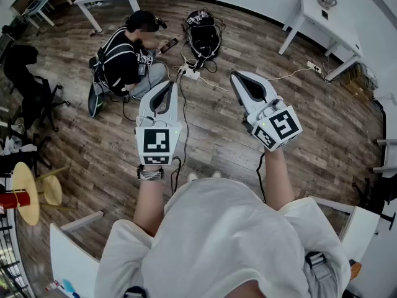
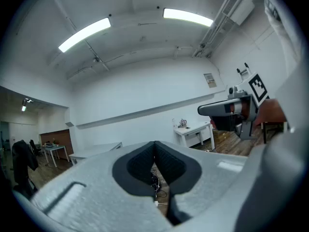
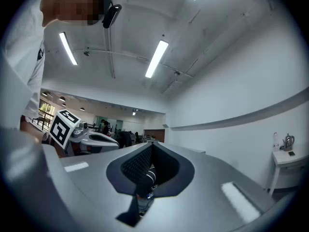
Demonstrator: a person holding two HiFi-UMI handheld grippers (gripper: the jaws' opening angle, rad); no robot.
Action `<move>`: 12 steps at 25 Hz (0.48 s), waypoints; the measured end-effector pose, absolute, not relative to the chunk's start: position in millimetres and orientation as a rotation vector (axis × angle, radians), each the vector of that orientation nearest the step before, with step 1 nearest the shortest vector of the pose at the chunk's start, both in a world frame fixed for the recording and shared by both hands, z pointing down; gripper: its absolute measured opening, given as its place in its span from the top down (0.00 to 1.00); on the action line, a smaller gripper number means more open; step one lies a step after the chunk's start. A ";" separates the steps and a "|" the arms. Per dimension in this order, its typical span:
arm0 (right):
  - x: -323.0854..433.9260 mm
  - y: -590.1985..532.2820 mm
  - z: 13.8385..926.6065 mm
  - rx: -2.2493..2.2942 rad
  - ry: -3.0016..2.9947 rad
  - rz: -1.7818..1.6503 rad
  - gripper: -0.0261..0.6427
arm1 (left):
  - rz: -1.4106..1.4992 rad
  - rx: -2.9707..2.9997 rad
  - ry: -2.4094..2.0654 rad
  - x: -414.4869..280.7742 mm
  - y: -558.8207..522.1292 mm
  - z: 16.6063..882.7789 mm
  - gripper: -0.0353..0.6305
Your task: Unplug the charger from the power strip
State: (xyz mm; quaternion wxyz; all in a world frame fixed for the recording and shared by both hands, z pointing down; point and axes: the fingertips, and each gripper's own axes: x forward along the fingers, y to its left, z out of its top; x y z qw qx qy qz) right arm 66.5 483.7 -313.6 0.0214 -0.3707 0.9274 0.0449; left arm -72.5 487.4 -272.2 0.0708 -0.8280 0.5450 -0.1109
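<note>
A person (image 1: 127, 58) sits on the wooden floor (image 1: 80, 141) at left. The left gripper (image 1: 168, 87) is level, its jaws together on nothing. The white power strip (image 1: 190, 74) lies on the floor well ahead, between both tips. Its charger is too small to single out. The right gripper (image 1: 239, 77) is likewise closed and empty.

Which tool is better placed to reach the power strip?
Probably left: in the head view the left tool, shut, lines up nearer the power strip on the floor; the right tool sits farther aside.
</note>
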 end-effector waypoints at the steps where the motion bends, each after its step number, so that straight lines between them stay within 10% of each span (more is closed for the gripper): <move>1: 64.9 484.0 -312.4 -1.152 2.874 0.137 0.96 | -0.334 -2.489 1.636 -74.0 487.3 -272.5 0.94; 12: 36.0 489.6 -305.4 -1.171 2.895 0.144 0.96 | -0.328 -2.520 1.589 -91.6 487.5 -269.4 0.94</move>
